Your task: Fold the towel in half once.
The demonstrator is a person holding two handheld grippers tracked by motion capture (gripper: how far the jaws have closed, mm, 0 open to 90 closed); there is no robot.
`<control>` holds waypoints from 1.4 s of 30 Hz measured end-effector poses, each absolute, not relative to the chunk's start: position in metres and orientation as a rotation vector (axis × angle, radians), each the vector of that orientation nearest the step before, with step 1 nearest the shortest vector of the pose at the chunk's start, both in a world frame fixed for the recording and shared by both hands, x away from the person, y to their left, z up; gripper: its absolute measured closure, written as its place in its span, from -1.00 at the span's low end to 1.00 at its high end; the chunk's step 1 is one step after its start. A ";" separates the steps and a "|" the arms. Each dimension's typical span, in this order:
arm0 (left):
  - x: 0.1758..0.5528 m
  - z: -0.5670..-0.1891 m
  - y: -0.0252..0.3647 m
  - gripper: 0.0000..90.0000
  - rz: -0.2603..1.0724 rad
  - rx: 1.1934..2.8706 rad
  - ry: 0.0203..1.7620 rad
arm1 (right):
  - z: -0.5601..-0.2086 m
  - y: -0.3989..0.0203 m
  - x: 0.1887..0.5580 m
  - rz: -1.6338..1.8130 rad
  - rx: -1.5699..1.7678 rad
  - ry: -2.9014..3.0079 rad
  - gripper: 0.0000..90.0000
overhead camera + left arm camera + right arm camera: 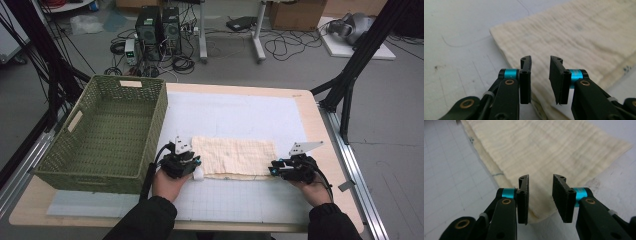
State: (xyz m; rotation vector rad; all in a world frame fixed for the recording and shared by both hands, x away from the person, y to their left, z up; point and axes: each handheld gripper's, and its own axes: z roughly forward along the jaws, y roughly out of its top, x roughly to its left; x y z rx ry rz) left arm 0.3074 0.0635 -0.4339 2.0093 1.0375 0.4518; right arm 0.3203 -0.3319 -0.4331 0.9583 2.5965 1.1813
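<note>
The left hand-held gripper (196,161) and right hand-held gripper (272,169) both stand with jaws apart at opposite ends of a cream cloth (234,156). The cloth lies flat, long axis left-right, beside the green basket (152,134) on the bench (310,112).

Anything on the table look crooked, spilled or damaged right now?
Nothing stands out. The cream folded cloth lies flat on the white gridded mat, the green woven basket sits upright, and both grippers are open.
</note>
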 end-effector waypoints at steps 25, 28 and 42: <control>0.308 -0.430 0.076 0.98 0.434 1.968 1.066 | -0.420 -0.333 0.310 1.261 0.894 2.565 0.97; 0.308 -0.432 0.076 0.98 0.428 1.988 1.068 | -0.420 -0.331 0.305 1.243 0.885 2.588 0.97; 0.301 -0.440 0.073 0.78 0.383 2.039 1.044 | -0.438 -0.324 0.303 1.196 0.911 2.645 0.66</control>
